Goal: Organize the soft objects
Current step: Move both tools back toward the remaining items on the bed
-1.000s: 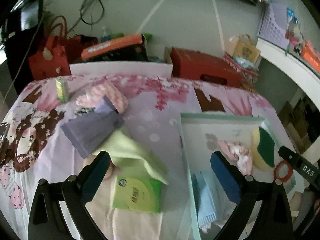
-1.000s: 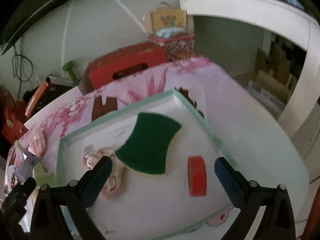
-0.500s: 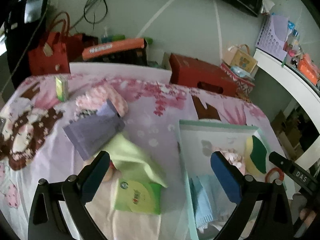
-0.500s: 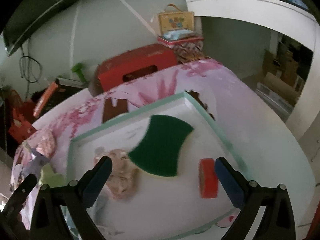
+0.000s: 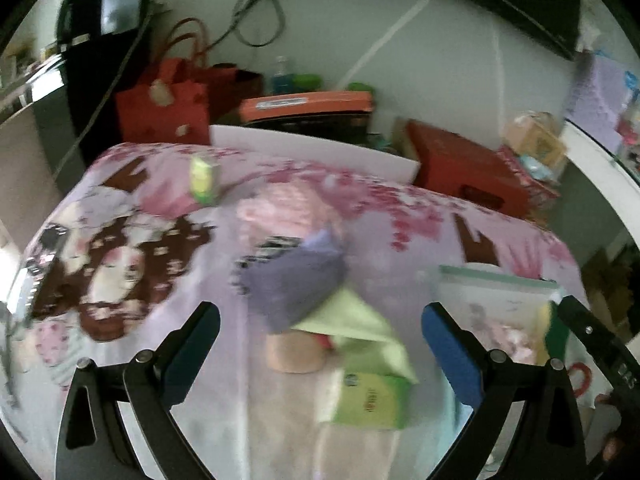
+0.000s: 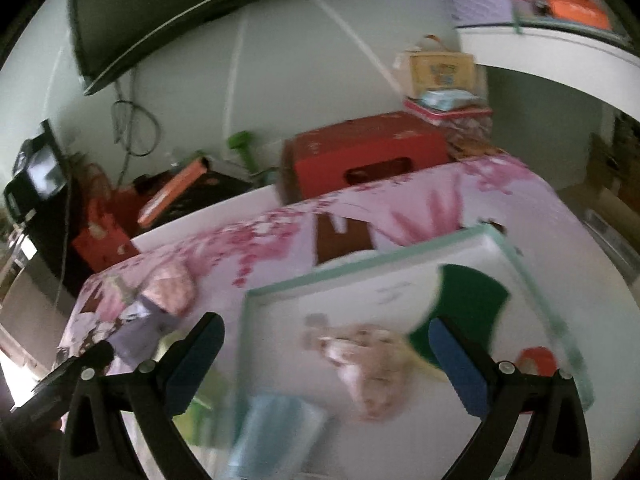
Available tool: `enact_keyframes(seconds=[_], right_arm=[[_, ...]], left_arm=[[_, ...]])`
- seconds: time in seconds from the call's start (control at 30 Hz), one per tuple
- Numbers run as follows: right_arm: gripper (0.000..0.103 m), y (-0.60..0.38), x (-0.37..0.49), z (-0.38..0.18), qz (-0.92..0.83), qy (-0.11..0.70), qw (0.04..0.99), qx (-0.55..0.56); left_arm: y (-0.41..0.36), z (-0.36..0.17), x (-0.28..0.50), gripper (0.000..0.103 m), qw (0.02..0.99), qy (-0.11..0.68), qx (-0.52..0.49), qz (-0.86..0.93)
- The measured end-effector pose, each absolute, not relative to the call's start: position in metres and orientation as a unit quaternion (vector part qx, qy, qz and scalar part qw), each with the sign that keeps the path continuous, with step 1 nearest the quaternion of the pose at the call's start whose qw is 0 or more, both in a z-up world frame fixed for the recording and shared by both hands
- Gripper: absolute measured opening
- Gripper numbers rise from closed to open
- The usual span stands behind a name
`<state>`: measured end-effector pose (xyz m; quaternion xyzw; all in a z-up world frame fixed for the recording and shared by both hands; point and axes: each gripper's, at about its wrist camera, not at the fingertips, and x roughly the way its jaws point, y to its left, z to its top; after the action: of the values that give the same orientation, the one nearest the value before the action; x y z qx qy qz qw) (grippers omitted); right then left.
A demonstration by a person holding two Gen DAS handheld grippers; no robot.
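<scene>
Left wrist: your left tool hangs apart over purple cloth, still on the surface | right tool apart, empty above tray, where sponge is already gathered

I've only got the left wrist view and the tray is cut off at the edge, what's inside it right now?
Observer: A green sponge lies at the tray's far right.
Operator: Anything else soft in there?
Observer: A pinkish crumpled cloth sits mid-tray, and a light blue cloth lies at the near left corner.
Operator: Is the right gripper carrying anything?
Observer: No. The right gripper is open and empty above the tray.
</scene>
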<state>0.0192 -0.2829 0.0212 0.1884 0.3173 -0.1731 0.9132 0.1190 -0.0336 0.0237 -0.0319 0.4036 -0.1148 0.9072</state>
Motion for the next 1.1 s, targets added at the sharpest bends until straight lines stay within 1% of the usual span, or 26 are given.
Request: enact_keyframes(seconds=[0.17,0.37,0.53,0.67,0.73,0.83,0.93,1.0,1.1], right_arm=[[0.103,-0.248,0.041,0.028,-0.117,0.318,0.924,0.175],[0.103,-0.215,0.048,0.031,-0.081,0.318,0.933,0.145],[0.103,-0.199,0.056,0.022,-0.062,0.343,0.929,0.125],[0.103,-0.195,0.060,0.012,-0.034,0.361,0.919,0.152],[0.103,-0.191,0.063,0.008,-0.024,0.370,0.914,0.162],[0.102,-0.180,0.070,0.001,-0.027,0.383,0.913,0.140],[0.096,-0.170,0.074,-0.007,-0.021,0.398,0.909,0.122],[0.088,-0.165,0.078,-0.013,-0.018,0.407,0.906,0.111],[0.083,-0.159,0.083,-0.021,-0.021,0.419,0.903,0.092]], left_arm=[[-0.014,0.041,0.122,0.101,0.918,0.386,-0.031,-0.086],[-0.004,0.047,0.134,0.101,0.910,0.407,-0.050,-0.066],[0.007,0.026,0.143,0.101,0.886,0.452,-0.080,-0.065],[0.010,0.007,0.146,0.101,0.874,0.477,-0.076,-0.057],[0.015,-0.001,0.148,0.101,0.864,0.490,-0.096,-0.062],[0.021,-0.013,0.150,0.100,0.848,0.511,-0.121,-0.068],[0.023,-0.029,0.155,0.100,0.832,0.538,-0.121,-0.055],[0.024,-0.036,0.156,0.100,0.825,0.549,-0.124,-0.049],[0.026,-0.047,0.157,0.100,0.811,0.566,-0.136,-0.049]])
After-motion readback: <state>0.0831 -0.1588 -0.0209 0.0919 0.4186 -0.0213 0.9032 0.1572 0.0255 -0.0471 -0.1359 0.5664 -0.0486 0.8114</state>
